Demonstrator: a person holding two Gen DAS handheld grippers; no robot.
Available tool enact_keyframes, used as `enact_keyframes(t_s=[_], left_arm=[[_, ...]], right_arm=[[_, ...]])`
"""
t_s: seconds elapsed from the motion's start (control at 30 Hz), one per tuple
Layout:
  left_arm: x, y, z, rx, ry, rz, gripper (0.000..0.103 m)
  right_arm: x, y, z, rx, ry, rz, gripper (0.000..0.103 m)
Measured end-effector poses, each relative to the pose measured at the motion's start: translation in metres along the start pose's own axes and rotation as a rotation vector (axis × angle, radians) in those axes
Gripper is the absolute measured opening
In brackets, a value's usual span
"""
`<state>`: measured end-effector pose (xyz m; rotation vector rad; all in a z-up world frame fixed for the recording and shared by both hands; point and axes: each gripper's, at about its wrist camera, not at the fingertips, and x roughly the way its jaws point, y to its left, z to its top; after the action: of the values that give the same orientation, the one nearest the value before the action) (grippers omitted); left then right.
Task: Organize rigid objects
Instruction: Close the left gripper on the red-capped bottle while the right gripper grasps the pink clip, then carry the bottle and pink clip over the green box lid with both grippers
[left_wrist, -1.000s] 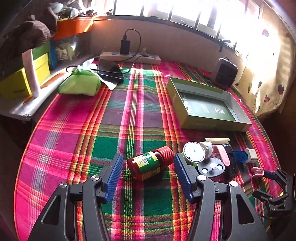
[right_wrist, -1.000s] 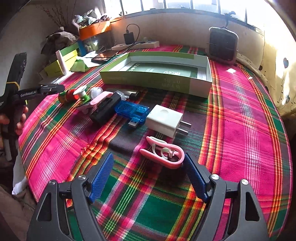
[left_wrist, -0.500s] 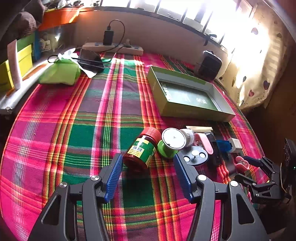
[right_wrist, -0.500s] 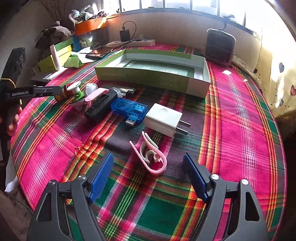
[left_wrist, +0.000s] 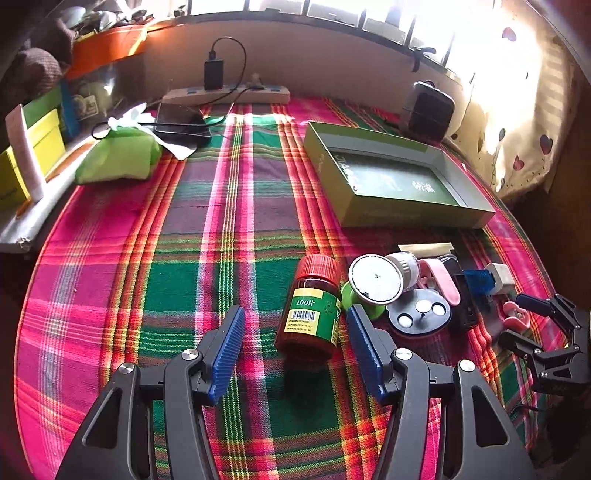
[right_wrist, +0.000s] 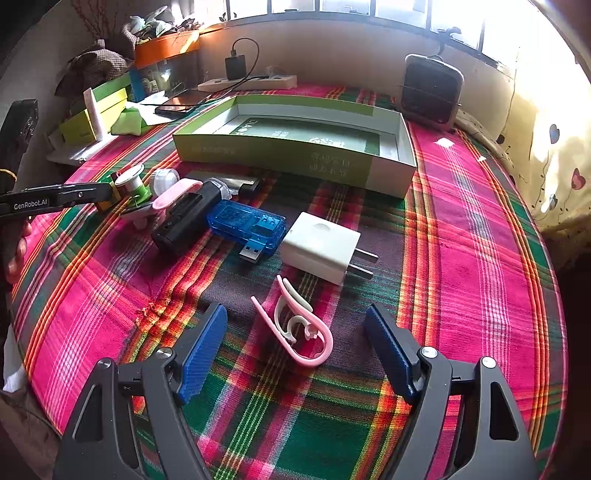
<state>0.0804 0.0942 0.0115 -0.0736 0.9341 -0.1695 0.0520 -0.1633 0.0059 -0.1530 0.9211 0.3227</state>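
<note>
Left wrist view: left gripper (left_wrist: 295, 350) spread around bottle (left_wrist: 312, 306); right gripper (right_wrist: 295, 347) spread over clip (right_wrist: 295, 325)

A plaid cloth (right_wrist: 480, 229) covers the surface, pink, green and red. Upper middle of the right wrist view lies an open green box (right_wrist: 295, 155); below it a white charger (right_wrist: 319, 251), blue USB stick (right_wrist: 245, 225) and pink clip (right_wrist: 295, 325). Centre of the left view, a red-capped bottle (left_wrist: 312, 310) on its side.
</note>
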Motion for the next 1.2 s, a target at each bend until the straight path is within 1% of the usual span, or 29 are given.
enact_keyframes(t_s=[0.07,0.17,0.27,0.33,0.4,0.47,0.5,0.57,0.67,0.73,0.87,1.03,1.2], left_arm=[[0.004,-0.0004,0.0019,0.015,0.001,0.018,0.057],[0.0079,-0.0005,0.0041,0.024,0.004,0.021,0.057],[0.0086,-0.0012,0.0047,0.035,-0.002,0.001,0.056],[0.0095,-0.0017,0.0053,0.04,-0.005,0.002,0.055],[0.0099,-0.0024,0.0058,0.042,-0.005,0.005,0.052],[0.0101,-0.0036,0.0058,0.045,-0.006,0.008,0.046],[0.0101,-0.0039,0.0059,0.045,-0.006,0.008,0.045],[0.0101,-0.0044,0.006,0.043,-0.005,0.004,0.039],[0.0106,-0.0058,0.006,0.04,-0.006,0.0,0.031],[0.0107,-0.0056,0.0061,0.035,-0.008,0.002,0.031],[0.0108,-0.005,0.0059,0.026,-0.011,0.0,0.031],[0.0106,-0.0041,0.0059,0.021,-0.006,0.0,0.031],[0.006,-0.0044,0.008,0.015,-0.009,-0.004,0.031]], right_arm=[[0.0007,-0.0005,0.001,0.0,0.0,-0.001,0.076],[0.0014,-0.0019,0.0026,0.0,-0.004,-0.001,0.071],[0.0013,-0.0023,0.0028,-0.002,-0.007,0.0,0.067],[0.0006,-0.001,0.0028,-0.01,-0.01,0.004,0.063],[0.0001,0.0004,0.003,-0.015,-0.013,0.007,0.059],[-0.0006,0.0011,0.0035,-0.019,-0.017,0.012,0.051],[-0.0008,0.0011,0.0035,-0.021,-0.019,0.013,0.049],[-0.0012,0.0009,0.0034,-0.021,-0.022,0.016,0.042],[-0.002,0.001,0.0028,-0.021,-0.025,0.02,0.039],[-0.0023,0.0006,0.0027,-0.019,-0.025,0.022,0.037],[-0.0029,0.0007,0.0025,-0.02,-0.028,0.024,0.027],[-0.0028,0.0006,0.0027,-0.017,-0.028,0.021,0.024],[-0.0032,-0.0013,0.0035,0.004,-0.026,0.031,0.024]])
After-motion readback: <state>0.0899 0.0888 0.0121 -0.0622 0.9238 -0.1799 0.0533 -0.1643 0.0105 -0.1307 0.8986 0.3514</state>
